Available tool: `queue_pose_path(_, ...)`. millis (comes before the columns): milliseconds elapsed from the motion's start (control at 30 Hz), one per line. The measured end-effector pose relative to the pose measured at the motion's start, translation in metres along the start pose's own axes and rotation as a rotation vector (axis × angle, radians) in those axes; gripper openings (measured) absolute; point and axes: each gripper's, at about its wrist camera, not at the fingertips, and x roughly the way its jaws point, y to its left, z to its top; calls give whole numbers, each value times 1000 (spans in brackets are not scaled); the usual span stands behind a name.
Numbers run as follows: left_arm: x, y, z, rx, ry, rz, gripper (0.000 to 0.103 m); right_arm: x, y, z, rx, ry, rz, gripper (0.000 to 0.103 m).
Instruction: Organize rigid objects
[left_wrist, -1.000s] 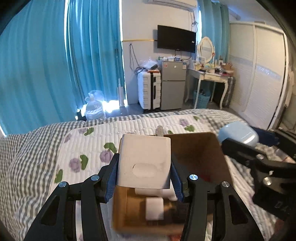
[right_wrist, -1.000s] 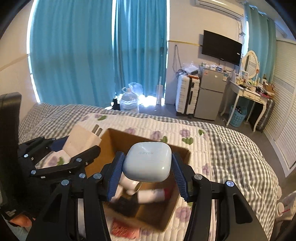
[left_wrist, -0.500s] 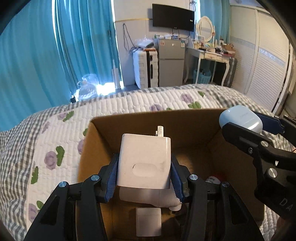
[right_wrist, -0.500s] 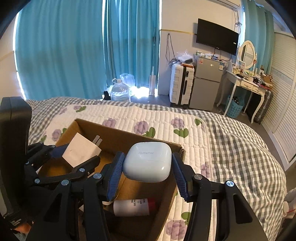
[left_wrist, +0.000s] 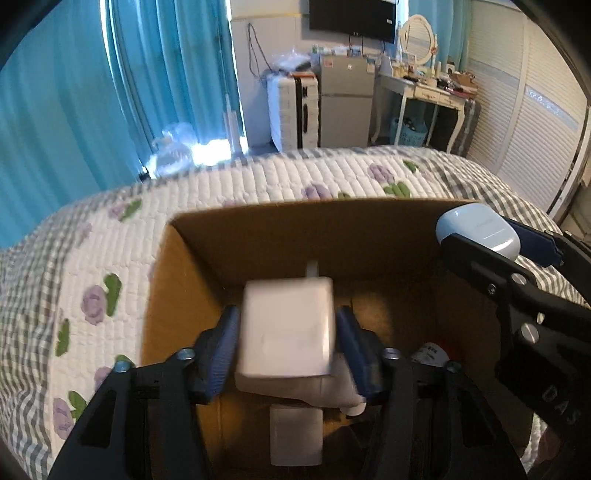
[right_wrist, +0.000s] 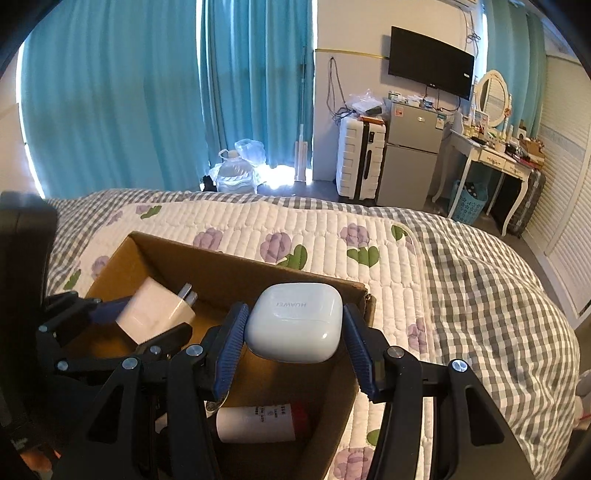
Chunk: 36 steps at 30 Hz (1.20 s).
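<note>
My left gripper (left_wrist: 287, 332) is shut on a white plug charger (left_wrist: 286, 330) and holds it low inside the open cardboard box (left_wrist: 295, 229). The charger also shows in the right wrist view (right_wrist: 155, 314). My right gripper (right_wrist: 293, 328) is shut on a pale blue earbuds case (right_wrist: 293, 326) over the box's right wall (right_wrist: 258, 273). The case also shows at the right of the left wrist view (left_wrist: 476, 229). A white bottle (right_wrist: 258, 422) and other white items (left_wrist: 295, 435) lie in the box.
The box sits on a bed with a floral quilt (right_wrist: 325, 236) and a grey checked cover (right_wrist: 487, 295). Beyond the bed are blue curtains (right_wrist: 110, 92), a white suitcase (right_wrist: 360, 158), a small fridge (right_wrist: 412, 155) and a dressing table (right_wrist: 491, 155).
Both grippers have moved forward and down toward the box. The charger has gone from above the box's near edge to deep inside it. The earbuds case now hangs over the box's right wall.
</note>
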Motion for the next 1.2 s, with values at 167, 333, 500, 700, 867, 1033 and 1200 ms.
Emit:
queue_pose_path(167,-9,0,0,4,-43,30,71,-2,-2,1,13,-3,3,52)
queue_pose_path(333,-17,5,-3,-20,-56,35,71,-5,-2,4,33,-21,12,66)
queue_pose_path(500,-50,9,-5,-22,-87,57,71,-40,-3,9,57,-89,-33,85)
queue_pose_path(700,-129,24,-4,-55,-162,77,72,-116,2,23,57,-137,-64,90)
queue_pose_path(867,-211,34,-11,-60,-244,82,77,-189,17,28,39,-165,-91,93)
queue_pose_path(1033,-266,35,-36,-34,-286,108,79,-249,39,12,9,-171,-72,94)
queue_pose_path(1200,-286,38,-83,-13,-276,111,79,-279,56,-22,-4,-156,-47,94)
